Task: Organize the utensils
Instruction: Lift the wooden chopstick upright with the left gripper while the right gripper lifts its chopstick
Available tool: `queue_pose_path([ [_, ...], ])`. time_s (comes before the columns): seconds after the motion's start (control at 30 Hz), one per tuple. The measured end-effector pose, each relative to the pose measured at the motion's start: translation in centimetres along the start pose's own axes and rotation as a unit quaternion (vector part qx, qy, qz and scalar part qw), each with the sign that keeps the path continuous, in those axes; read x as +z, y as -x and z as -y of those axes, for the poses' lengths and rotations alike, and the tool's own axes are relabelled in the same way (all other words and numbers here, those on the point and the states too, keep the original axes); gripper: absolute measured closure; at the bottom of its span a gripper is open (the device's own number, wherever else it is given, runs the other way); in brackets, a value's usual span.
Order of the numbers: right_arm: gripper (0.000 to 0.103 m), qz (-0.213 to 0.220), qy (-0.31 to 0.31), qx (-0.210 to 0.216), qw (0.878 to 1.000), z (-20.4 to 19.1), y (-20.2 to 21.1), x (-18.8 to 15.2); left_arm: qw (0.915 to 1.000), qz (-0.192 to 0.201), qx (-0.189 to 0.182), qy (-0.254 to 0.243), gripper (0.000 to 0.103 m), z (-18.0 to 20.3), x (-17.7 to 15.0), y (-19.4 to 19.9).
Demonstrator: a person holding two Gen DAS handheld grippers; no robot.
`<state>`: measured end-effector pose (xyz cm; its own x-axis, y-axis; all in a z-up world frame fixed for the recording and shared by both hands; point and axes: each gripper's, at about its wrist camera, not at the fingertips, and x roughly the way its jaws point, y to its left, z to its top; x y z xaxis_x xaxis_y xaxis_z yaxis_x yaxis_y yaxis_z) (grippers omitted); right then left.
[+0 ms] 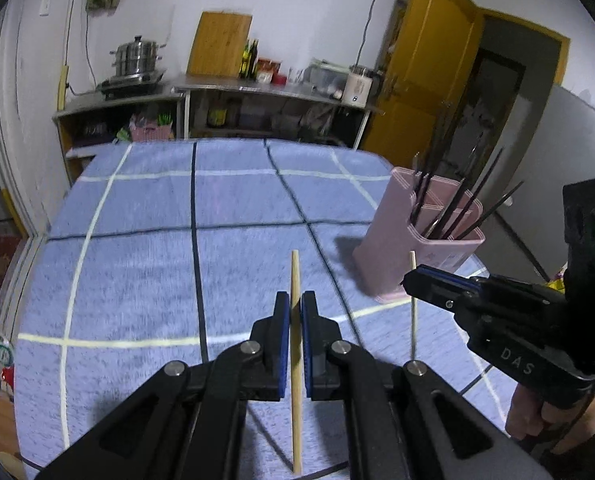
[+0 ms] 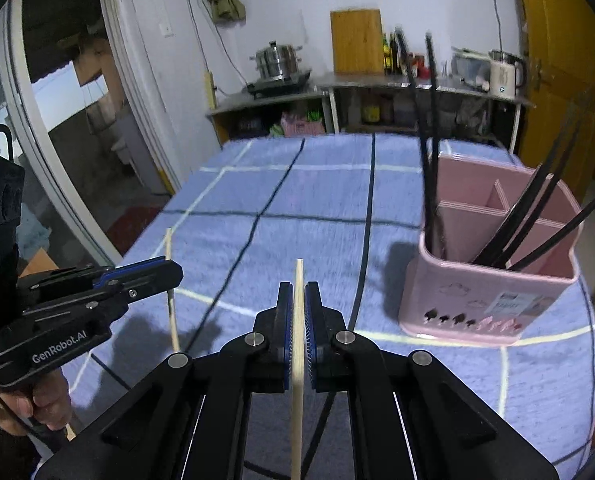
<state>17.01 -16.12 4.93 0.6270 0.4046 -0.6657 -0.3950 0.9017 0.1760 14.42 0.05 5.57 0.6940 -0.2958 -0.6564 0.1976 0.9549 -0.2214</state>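
My left gripper (image 1: 295,304) is shut on a pale wooden chopstick (image 1: 296,360) and holds it upright above the blue cloth. My right gripper (image 2: 299,296) is shut on a second wooden chopstick (image 2: 297,360), also upright. Each gripper shows in the other's view: the right gripper (image 1: 411,278) with its chopstick (image 1: 413,320) just left of the holder, the left gripper (image 2: 169,270) with its chopstick (image 2: 172,312) at far left. A pink utensil holder (image 2: 489,284) with dividers stands at the right and holds several black chopsticks (image 2: 517,224). It also shows in the left wrist view (image 1: 417,240).
The table is covered by a blue checked cloth (image 1: 177,240). Behind it stand metal counters (image 1: 257,88) with a steel pot (image 1: 137,56), bottles, a kettle and a wooden board. A yellow door (image 1: 425,72) is at the right.
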Motion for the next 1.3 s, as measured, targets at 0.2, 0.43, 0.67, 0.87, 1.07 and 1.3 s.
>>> queue_pose_path([
  [0.2, 0.097, 0.026, 0.0, -0.003, 1.0, -0.2, 2.5, 0.6, 0.9996, 0.026, -0.012, -0.01, 0.097, 0.9, 1.1, 2.3],
  [0.43, 0.097, 0.034, -0.001, -0.006, 0.999, -0.1, 4.2, -0.1, 0.9995, 0.022, -0.018, -0.012, 0.097, 1.4, 0.2, 2.9],
  [0.67, 0.097, 0.032, 0.009, -0.01, 0.999, -0.6, 5.3, -0.9, 0.9996, 0.013, -0.02, -0.012, 0.097, 1.7, -0.5, 3.4],
  [0.87, 0.097, 0.033, 0.016, -0.017, 0.999, -0.9, 6.7, -1.9, 0.9996, 0.011, -0.021, -0.016, 0.097, 2.3, -0.8, 3.8],
  [1.07, 0.097, 0.036, 0.019, -0.025, 0.999, -1.0, 7.7, -2.4, 0.9993, 0.014, -0.026, -0.025, 0.097, 3.2, -0.7, 4.5],
  [1.3, 0.097, 0.066, 0.003, -0.043, 0.997, 0.5, 10.0, -2.0, 0.998, 0.026, -0.045, -0.035, 0.097, 4.9, 0.5, 5.4],
])
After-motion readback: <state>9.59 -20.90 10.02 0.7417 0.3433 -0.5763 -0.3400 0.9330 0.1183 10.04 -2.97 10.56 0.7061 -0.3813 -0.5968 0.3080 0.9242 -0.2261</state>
